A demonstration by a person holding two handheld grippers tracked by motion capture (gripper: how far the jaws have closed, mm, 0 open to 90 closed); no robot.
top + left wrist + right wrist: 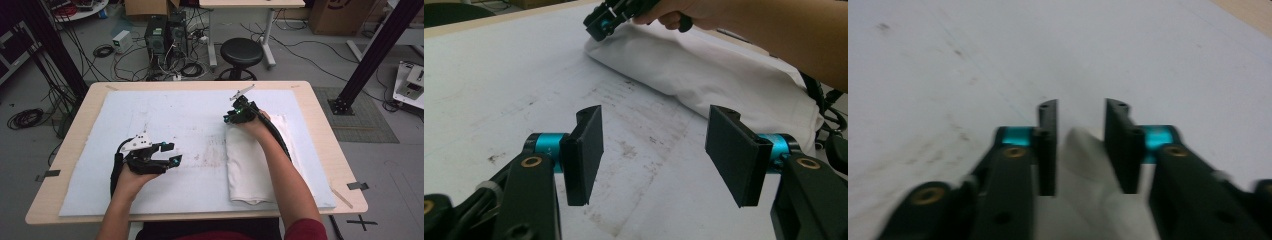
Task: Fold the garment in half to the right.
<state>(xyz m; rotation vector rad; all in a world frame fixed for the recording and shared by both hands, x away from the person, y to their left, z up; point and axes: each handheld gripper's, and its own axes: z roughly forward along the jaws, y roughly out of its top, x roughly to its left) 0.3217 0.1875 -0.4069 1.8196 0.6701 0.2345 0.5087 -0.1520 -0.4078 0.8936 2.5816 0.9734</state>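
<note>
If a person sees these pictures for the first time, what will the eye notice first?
First, the folded white cloth lying on the right part of the pale mat, with the right gripper at its far end, jaws around a corner of cloth. Then the left gripper, open over the stained middle of the mat.

Left gripper [167, 153] jaws gape wide; right gripper [231, 114] jaws stand narrowly parted.

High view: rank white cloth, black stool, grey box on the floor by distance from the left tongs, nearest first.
From the left tongs:
1. White cloth, on the table's right half, under the right tongs.
2. Black stool, on the floor past the table's far edge.
3. Grey box, on the floor at far left.
</note>
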